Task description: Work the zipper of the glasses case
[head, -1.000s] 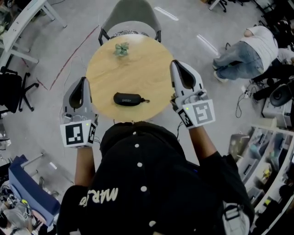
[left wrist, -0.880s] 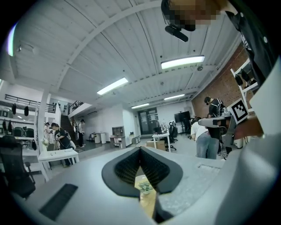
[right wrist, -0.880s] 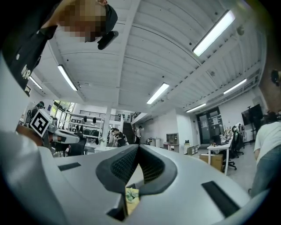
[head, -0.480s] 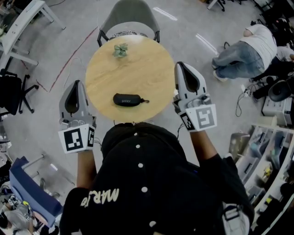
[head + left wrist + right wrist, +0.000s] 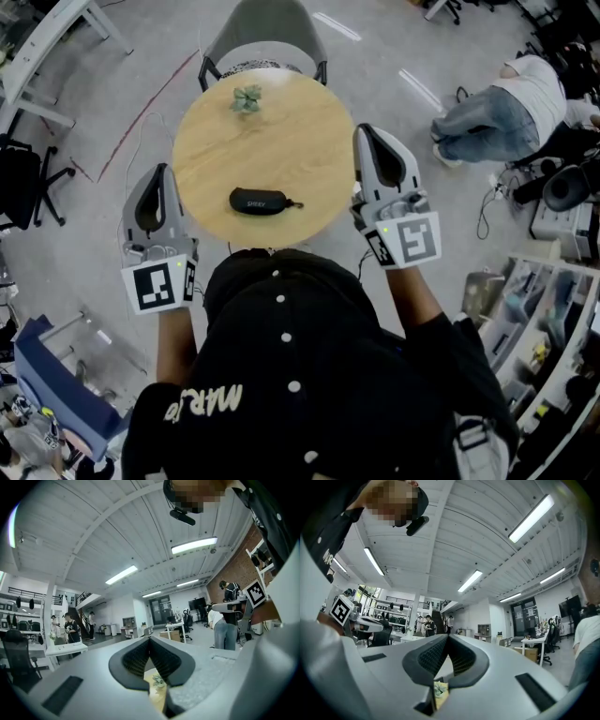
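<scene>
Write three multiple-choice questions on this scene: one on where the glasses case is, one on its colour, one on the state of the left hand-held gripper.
1. Where does the glasses case lie?
A. on the chair
B. on the round table, near the person
C. on the floor
2. What colour is the glasses case?
A. black
B. red
C. white
3. How do the jaws of the left hand-held gripper stand?
A. shut, nothing between them
B. closed on the case
C. wide open
Answers: 1 B, it rests on the wood by the table's near edge; 2 A, its shell is black; 3 A, the left gripper view shows them together, empty.
</scene>
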`<move>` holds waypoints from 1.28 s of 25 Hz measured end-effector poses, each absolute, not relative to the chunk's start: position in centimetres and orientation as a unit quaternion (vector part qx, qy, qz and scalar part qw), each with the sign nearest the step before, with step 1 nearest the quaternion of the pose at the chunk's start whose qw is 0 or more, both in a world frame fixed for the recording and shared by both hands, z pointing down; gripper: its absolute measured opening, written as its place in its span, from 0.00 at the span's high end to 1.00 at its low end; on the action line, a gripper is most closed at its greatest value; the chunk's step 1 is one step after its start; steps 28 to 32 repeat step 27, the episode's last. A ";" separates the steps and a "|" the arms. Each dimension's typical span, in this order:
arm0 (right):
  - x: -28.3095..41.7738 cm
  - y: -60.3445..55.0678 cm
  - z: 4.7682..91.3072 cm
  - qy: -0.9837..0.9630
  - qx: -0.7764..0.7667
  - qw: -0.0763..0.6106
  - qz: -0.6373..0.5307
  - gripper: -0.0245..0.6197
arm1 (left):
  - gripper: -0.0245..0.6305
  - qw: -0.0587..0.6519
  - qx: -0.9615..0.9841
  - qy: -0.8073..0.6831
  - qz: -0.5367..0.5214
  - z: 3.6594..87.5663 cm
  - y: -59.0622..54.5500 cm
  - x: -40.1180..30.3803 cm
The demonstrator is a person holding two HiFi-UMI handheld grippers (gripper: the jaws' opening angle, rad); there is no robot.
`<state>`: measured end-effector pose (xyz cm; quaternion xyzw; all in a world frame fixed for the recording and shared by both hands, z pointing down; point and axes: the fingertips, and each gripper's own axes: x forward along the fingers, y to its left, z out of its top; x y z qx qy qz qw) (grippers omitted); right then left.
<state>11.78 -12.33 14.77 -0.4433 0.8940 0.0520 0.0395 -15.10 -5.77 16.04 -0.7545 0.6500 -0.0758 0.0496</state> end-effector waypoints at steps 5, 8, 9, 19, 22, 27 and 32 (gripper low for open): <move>11.1 -12.5 15.2 0.896 -0.439 0.030 0.053 0.96 | 0.96 0.059 -0.755 0.648 -0.081 15.9 -5.8 -15.1; 10.7 -12.6 15.1 0.897 -0.437 0.031 0.051 0.96 | 0.96 0.064 -0.757 0.644 -0.089 16.1 -5.9 -15.3; 10.6 -12.6 15.1 0.898 -0.437 0.031 0.051 0.96 | 0.96 0.069 -0.758 0.642 -0.095 16.2 -5.8 -15.4; 10.2 -12.9 15.6 0.896 -0.439 0.025 0.054 0.96 | 0.96 0.061 -0.762 0.639 -0.087 16.4 -6.4 -15.4; 10.2 -12.8 15.4 0.897 -0.439 0.025 0.054 0.96 | 0.96 0.064 -0.763 0.637 -0.089 16.2 -6.4 -15.2; 9.8 -13.0 15.4 0.897 -0.438 0.024 0.054 0.96 | 0.96 0.074 -0.767 0.629 -0.103 16.4 -6.5 -15.4; 9.8 -13.0 15.4 0.897 -0.438 0.024 0.054 0.96 | 0.96 0.074 -0.767 0.629 -0.103 16.4 -6.5 -15.4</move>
